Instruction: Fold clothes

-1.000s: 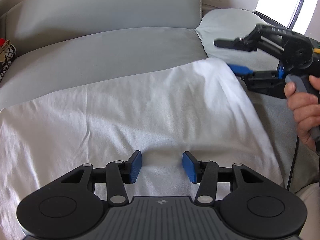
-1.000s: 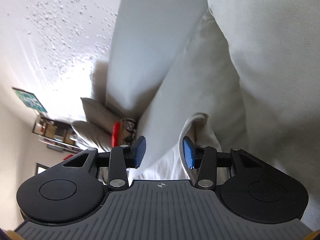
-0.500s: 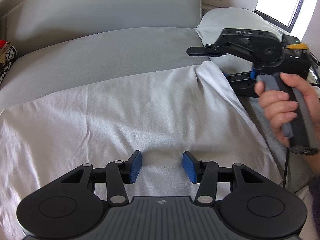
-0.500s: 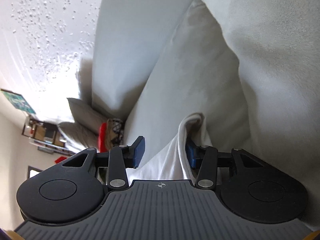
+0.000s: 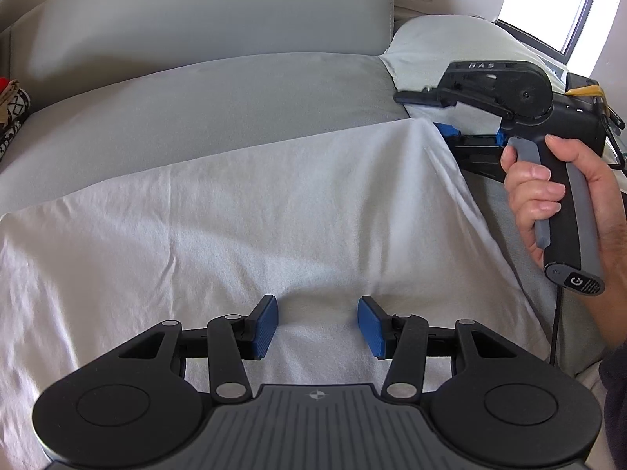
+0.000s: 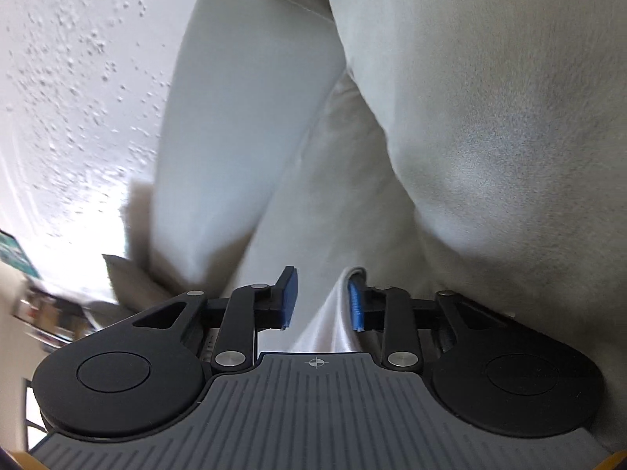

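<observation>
Nearest your left gripper (image 5: 317,325), the blue pads stood wide apart and gripped nothing, with the white garment (image 5: 243,215) spread flat beneath and between them. The cloth ran ahead of those pads across the grey sofa seat (image 5: 203,94), its far edge lying in a slanting line, its surface faintly creased but mostly smooth.

Farther off, ahead and to the right of your left tongs, your right hand (image 5: 564,196) squeezed the handle of the right gripper (image 5: 443,117), which had come in sideways at the garment's far right corner. In the left wrist view one finger lay above the cloth and a blue pad showed just past the raised corner. In the right wrist view, the right gripper (image 6: 321,297) was part open, the white corner (image 6: 333,321) draped against its right pad with a clear gap to the left pad, so it had not clamped the fabric.

Behind the right tongs sat a pale pillow (image 5: 450,47), then the sofa back (image 5: 203,11) and a bright window. A patterned cushion (image 5: 11,117) showed far left.

The step in hand looked to be taking hold of the far right corner for a fold. The next move seemingly called for closing the right jaws on that corner. Whether earlier folds were already in the cloth could not be told: only a single flat spread showed.
</observation>
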{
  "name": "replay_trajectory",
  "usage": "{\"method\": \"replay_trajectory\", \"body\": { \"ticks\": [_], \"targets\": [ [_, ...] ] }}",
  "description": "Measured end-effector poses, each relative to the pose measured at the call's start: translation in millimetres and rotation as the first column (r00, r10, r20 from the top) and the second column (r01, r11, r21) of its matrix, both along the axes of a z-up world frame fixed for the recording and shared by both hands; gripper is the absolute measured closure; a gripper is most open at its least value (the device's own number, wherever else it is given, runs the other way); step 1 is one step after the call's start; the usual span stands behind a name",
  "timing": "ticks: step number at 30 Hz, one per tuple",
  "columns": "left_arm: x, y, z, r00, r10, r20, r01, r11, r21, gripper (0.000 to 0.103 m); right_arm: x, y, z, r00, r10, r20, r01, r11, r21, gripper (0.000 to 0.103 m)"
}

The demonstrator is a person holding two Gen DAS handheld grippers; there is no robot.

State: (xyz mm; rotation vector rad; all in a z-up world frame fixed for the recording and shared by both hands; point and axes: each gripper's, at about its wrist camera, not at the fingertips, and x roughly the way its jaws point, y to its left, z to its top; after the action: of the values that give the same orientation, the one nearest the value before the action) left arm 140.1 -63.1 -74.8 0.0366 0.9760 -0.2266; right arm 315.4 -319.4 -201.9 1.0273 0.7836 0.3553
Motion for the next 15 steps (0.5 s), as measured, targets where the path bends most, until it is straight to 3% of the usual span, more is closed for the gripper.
{"method": "replay_trajectory", "body": {
  "ticks": [8, 13, 15],
  "targets": [
    [-0.8, 0.5, -0.1, 1.000, 0.000, -0.003, 0.000, 1.000, 0.004, 0.055, -9.0, -7.8, 16.4, 0.999, 0.026, 0.018, -0.022, 0.979, -0.201, 0.073],
    [1.3, 1.1, 1.3, 1.000, 0.000, -0.006, 0.000, 1.000, 0.002, 0.055, -11.3, -19.6, 32.6, 0.999, -0.003, 0.038, 0.014, 0.962, -0.274, 0.067],
    [2.0, 0.9, 1.8, 1.000, 0.001, -0.008, -0.001, 1.000, 0.003, 0.055, -10.9, -11.3, 34.6, 0.998, 0.040, 0.040, -0.027, 0.959, -0.283, 0.066]
  ]
}}
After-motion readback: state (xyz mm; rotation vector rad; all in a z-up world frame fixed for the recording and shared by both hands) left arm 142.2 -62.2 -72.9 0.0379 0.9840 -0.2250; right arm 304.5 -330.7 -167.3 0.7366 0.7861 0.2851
